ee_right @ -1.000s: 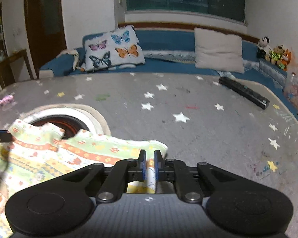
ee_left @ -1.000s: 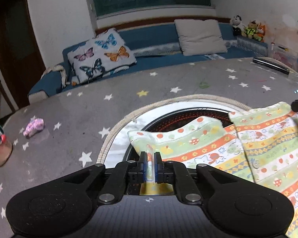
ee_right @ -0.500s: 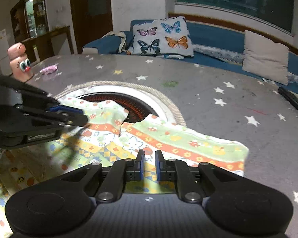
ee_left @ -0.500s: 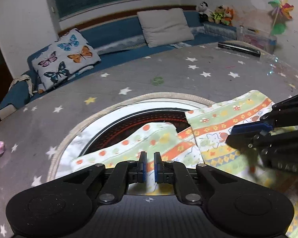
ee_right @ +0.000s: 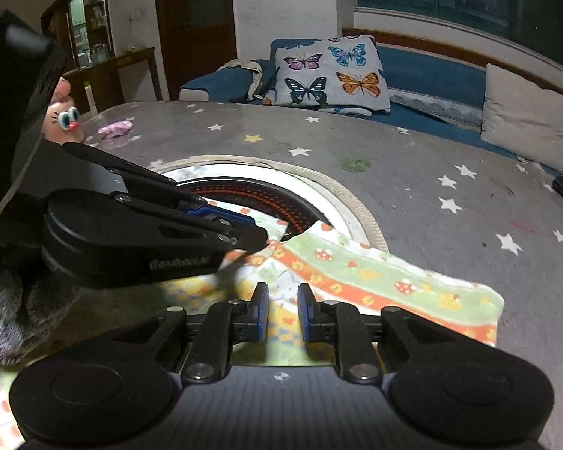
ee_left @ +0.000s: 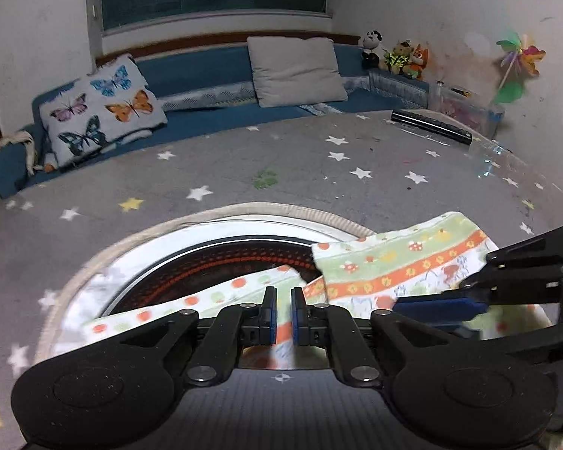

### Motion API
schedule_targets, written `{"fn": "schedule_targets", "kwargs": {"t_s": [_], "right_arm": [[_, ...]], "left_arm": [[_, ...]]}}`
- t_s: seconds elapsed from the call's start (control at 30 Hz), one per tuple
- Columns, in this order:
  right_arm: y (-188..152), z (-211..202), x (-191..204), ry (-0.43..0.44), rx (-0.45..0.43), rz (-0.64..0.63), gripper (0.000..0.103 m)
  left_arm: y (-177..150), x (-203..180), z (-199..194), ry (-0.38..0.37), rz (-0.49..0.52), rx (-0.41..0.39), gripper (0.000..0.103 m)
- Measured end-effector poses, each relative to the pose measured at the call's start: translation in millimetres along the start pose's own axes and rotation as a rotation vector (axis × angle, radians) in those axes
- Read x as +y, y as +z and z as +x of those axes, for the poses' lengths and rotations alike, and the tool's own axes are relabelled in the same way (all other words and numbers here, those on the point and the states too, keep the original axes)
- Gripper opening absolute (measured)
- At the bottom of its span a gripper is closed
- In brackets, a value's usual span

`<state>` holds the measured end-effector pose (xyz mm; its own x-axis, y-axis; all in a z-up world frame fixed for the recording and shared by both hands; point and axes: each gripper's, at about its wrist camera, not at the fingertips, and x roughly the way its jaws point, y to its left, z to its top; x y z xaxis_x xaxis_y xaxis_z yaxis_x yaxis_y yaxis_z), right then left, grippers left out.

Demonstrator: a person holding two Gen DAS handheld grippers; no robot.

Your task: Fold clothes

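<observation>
my left gripper (ee_left: 283, 313) is w/ fingers a narrow gap apart, nothing clamped, over the patterned cloth (ee_left: 401, 266). right gripper (ee_right: 282, 309) fingers are wider apart, also empty, above the same cloth. it lies partly doubled over on the starry table (ee_left: 319, 172), one flap across the round burner (ee_left: 214, 258). i'd say mid-fold. next: pick an edge, pinch it, carry it over evenly.

Patterned green-orange striped garment (ee_left: 401, 266) lies flat, partly folded, lower right of frame, one leg overlapping round opening.
</observation>
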<state>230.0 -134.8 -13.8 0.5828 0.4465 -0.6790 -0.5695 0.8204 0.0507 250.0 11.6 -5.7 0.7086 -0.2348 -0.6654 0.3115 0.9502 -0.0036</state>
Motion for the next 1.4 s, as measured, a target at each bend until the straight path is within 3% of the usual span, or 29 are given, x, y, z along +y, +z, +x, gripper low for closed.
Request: {"fn": "schedule_targets", "kwargs": {"t_s": [0.2,0.33,0.5,0.63,0.73,0.83,0.93,1.1,1.27,1.4], "right_arm": [[-23,-34,30,0.068,0.024,-0.079,0.026],[-46,-56,61,0.099,0.029,-0.168,0.035],[-69,-80,90,0.086,0.011,-0.263,0.038],[-73,-96,101,0.077,-0.016,-0.257,0.038],[-74,-104,111,0.117,-0.046,-0.223,0.040],[-81,-100,125,0.155,-0.027,-0.247,0.041],[-92,-94,136,0.143,-0.007,-0.293,0.043],[-95,-94,134,0.136,-0.008,-0.265,0.046],[-97,-94,134,0.130,-0.005,-0.252,0.048],[-97,-94,133,0.130,-0.005,-0.244,0.049]], "left_arm": [[-24,-1,-49,0.024,0.028,-0.003,0.009],[-50,-4,-82,0.045,0.049,-0.006,0.017],[-93,-13,-121,0.086,0.076,-0.018,0.020],[-124,-8,-145,0.139,0.010,-0.030,0.020],[-144,-1,-161,0.181,-0.048,-0.032,0.021],[-159,10,-180,0.254,-0.095,-0.041,0.028],[-163,15,-192,0.335,-0.099,-0.065,0.028],[-159,13,-200,0.431,-0.034,-0.119,0.032],[-156,0,-187,0.477,0.150,-0.117,0.048],[-155,-10,-175,0.519,0.293,-0.113,0.051]]}}
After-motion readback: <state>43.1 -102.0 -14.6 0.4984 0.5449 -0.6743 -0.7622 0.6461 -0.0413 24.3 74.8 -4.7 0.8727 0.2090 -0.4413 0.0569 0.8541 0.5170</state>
